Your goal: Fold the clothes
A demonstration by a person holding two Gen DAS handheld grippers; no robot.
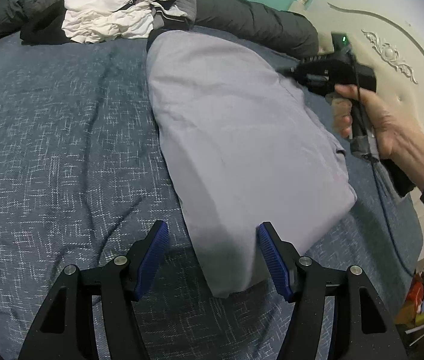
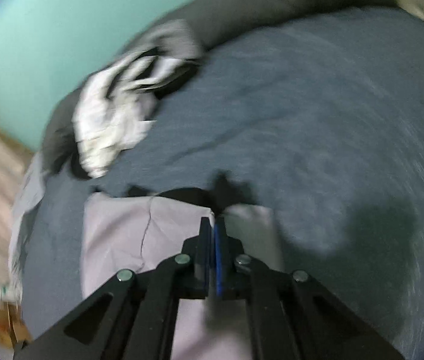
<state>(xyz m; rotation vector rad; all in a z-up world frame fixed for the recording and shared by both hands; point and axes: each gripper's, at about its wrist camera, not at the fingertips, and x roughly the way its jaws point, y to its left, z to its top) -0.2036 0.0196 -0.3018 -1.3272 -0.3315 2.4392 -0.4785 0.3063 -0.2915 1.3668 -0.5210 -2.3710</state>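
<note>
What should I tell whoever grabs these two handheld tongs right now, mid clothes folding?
Left tongs: open, empty, straddling the near end of the lavender garment.
Right tongs: shut; the blurred wrist view seems to show an edge of the lavender garment between them, not certain.
Things: the lavender garment lies lengthwise on the blue bedspread, folded into a long panel. A crumpled white garment sits in a pile on the dark quilted jacket at the far side.
Done: lengthwise folding of the lavender piece.
Left: fold it shorter, then the white garment and the rest of the pile.
</note>
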